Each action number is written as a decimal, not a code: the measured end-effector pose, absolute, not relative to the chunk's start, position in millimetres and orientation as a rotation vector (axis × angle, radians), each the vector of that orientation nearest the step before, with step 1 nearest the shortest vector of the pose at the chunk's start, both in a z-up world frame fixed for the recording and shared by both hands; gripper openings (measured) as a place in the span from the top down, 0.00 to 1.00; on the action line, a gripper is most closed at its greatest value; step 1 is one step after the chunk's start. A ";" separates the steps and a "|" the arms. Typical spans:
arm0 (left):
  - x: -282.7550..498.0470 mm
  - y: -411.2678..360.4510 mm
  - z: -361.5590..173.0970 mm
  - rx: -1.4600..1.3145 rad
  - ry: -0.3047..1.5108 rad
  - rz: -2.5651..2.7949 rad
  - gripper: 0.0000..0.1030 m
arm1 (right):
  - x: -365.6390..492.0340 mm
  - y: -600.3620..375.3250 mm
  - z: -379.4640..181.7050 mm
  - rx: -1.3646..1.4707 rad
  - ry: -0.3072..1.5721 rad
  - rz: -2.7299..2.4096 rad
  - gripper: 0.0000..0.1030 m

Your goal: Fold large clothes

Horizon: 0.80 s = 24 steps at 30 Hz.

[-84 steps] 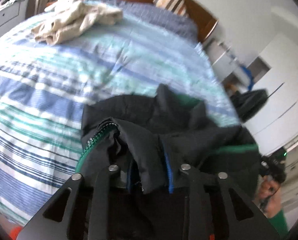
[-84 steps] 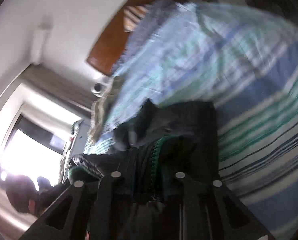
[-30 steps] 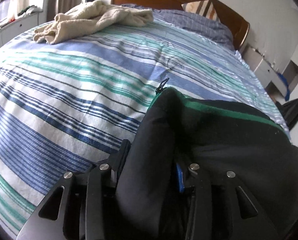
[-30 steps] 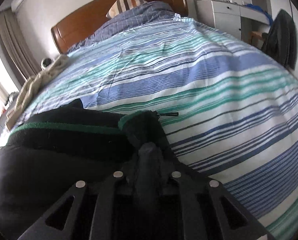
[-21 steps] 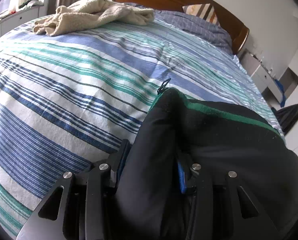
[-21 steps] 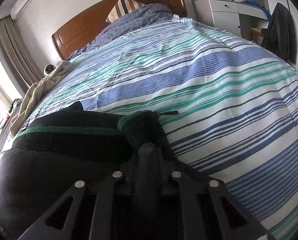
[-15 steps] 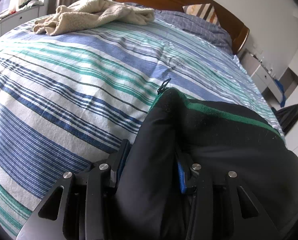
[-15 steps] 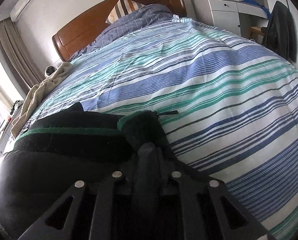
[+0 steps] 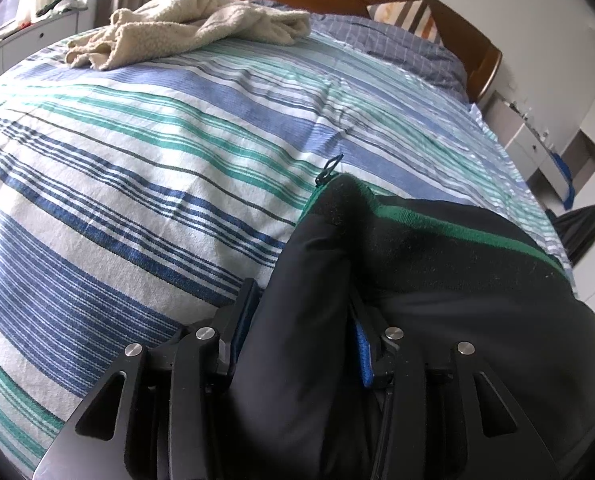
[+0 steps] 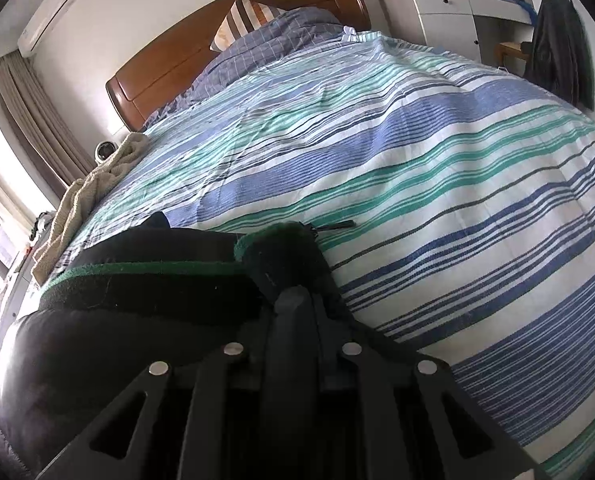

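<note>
A black jacket (image 9: 437,288) with a green-edged knit hem and a zipper lies on the striped bedspread (image 9: 137,168) near the foot of the bed. My left gripper (image 9: 301,304) is shut on a fold of the jacket at its left corner. My right gripper (image 10: 293,300) is shut on the jacket (image 10: 137,320) at the other corner, by the green collar end. The zipper pull (image 10: 333,225) rests on the bedspread (image 10: 457,184) just past the corner. The fabric hides both grippers' fingertips.
A cream fleece garment (image 9: 193,24) lies bunched at the bed's far left, also in the right wrist view (image 10: 81,200). Wooden headboard (image 10: 217,36) and pillows at the far end. White drawers (image 10: 449,12) and a dark garment on a chair (image 10: 561,40) stand right of the bed.
Both grippers brought the jacket down from the air onto the bedspread. In the last second both views have held nearly still, with the jacket resting flat.
</note>
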<state>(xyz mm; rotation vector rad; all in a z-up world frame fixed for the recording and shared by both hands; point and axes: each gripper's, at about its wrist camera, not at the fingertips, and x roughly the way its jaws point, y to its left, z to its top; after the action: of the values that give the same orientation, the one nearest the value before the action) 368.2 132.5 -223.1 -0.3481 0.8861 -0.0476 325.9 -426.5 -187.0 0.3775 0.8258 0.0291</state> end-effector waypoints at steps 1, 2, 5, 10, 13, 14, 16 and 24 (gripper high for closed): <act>369.8 132.3 -222.2 -0.345 0.896 -0.046 0.54 | 325.7 -428.2 -186.8 0.392 0.824 0.039 0.85; 371.7 132.3 -220.9 -0.342 0.912 -0.042 0.49 | 325.7 -430.8 -186.9 0.415 0.822 0.054 0.83; 377.5 132.9 -211.1 -0.315 0.992 -0.004 0.31 | 326.1 -444.2 -188.8 0.517 0.828 0.103 0.80; 352.7 134.4 -151.3 -0.291 0.976 -0.010 0.29 | 327.1 -459.0 -161.7 0.549 0.948 0.119 0.73; 327.4 114.7 -95.3 -0.209 0.844 -0.053 0.19 | 310.3 -455.9 -121.3 0.436 0.902 0.110 0.73; 321.9 98.5 -78.4 -0.166 0.803 -0.086 0.15 | 304.5 -453.3 -106.5 0.401 0.873 0.105 0.73; 321.2 64.7 -62.5 -0.108 0.780 -0.162 0.11 | 299.0 -446.2 -84.6 0.383 0.830 0.131 0.72; 379.6 -43.8 -132.0 -0.165 1.006 -0.278 0.11 | 325.4 -390.3 -96.5 0.260 0.877 0.251 0.72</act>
<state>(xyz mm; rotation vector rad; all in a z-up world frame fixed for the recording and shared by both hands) 379.6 -43.8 -132.0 -0.1645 1.0059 -0.2778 325.4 -390.3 -96.5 0.2598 0.8775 0.2506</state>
